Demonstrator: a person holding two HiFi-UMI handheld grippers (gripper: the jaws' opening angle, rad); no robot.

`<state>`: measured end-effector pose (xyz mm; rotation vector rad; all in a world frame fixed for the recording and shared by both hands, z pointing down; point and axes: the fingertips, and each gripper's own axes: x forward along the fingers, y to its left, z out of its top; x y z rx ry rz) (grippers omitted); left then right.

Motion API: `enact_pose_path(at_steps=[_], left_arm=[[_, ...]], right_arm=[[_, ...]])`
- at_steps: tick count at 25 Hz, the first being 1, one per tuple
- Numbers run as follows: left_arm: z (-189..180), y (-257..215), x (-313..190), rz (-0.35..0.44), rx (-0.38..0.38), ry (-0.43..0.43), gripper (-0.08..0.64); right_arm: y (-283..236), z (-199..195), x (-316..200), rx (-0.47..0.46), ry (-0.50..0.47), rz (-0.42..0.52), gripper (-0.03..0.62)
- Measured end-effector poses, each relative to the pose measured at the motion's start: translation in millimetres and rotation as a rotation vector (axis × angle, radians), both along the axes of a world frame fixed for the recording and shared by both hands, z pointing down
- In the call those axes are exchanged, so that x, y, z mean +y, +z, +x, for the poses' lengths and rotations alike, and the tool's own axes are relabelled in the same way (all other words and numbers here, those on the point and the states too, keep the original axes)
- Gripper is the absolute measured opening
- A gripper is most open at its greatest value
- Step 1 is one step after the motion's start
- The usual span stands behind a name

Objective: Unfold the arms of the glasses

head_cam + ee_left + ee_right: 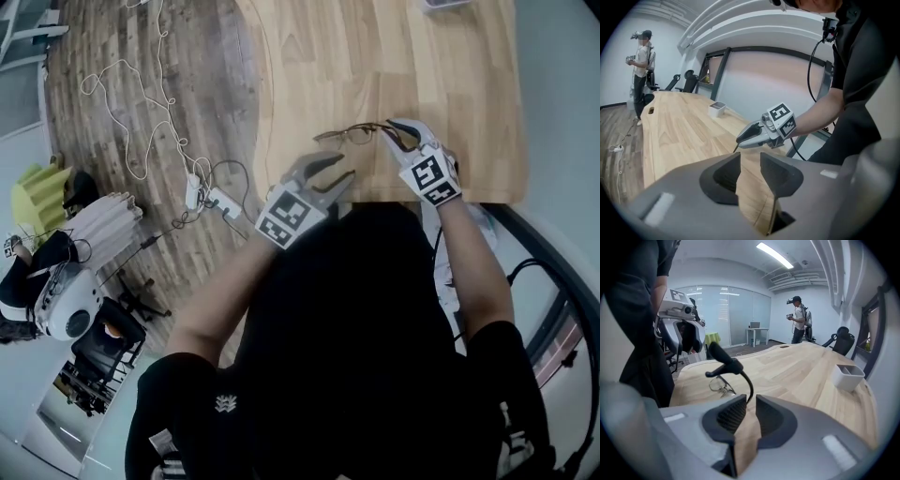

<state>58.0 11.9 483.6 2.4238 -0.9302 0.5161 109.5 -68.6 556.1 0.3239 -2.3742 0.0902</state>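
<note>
Thin-framed glasses [349, 134] lie on the wooden table [469, 84] near its front edge. In the right gripper view the lenses [719, 385] rest on the wood, and one dark arm [726, 365] curves up from the frame and down to the mouth of my right gripper [750, 401]. Its jaws stand a little apart, wider than the thin arm, and wood shows through the gap. In the head view the right gripper [394, 133] sits at the glasses' right end. My left gripper [339, 171] hovers at the table's front edge, open with nothing in it [750, 161].
A small white box [847, 376] [717, 108] stands further along the table. A person with a headset stands at the far end [799, 319]. White cables and a power strip [202, 192] lie on the floor to the left. Office chairs stand beyond the table.
</note>
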Motion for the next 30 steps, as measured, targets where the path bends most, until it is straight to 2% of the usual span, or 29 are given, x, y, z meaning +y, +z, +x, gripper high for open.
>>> enact_pose_path(at_steps=[4, 7, 10, 14, 17, 23, 28, 30], left_arm=[[-21, 6, -17, 0.002, -0.039, -0.065, 0.141], [-31, 18, -28, 0.001, -0.09, -0.088, 0.141], [-32, 31, -37, -0.005, -0.145, -0.077, 0.141], [-27, 57, -55, -0.025, -0.211, -0.052, 0.121], [-22, 75, -61, -0.054, -0.248, -0.003, 0.121], [-20, 101, -57, -0.094, -0.251, 0.086, 0.121], [-14, 114, -51, -0.107, -0.235, 0.139, 0.113], [-10, 115, -51, -0.097, -0.231, 0.152, 0.076]], right_arm=[[4, -1, -33, 0.01, 0.01, 0.016, 0.054], [9, 4, -38, 0.021, 0.04, -0.011, 0.055], [9, 16, -25, 0.018, 0.098, -0.052, 0.055], [1, 24, 0, -0.017, 0.133, -0.029, 0.054], [-1, 27, 17, -0.035, 0.145, -0.034, 0.055], [7, 25, 29, -0.052, 0.211, -0.064, 0.055], [6, 20, 35, -0.111, 0.299, -0.093, 0.054], [7, 23, 39, -0.128, 0.345, -0.114, 0.054]])
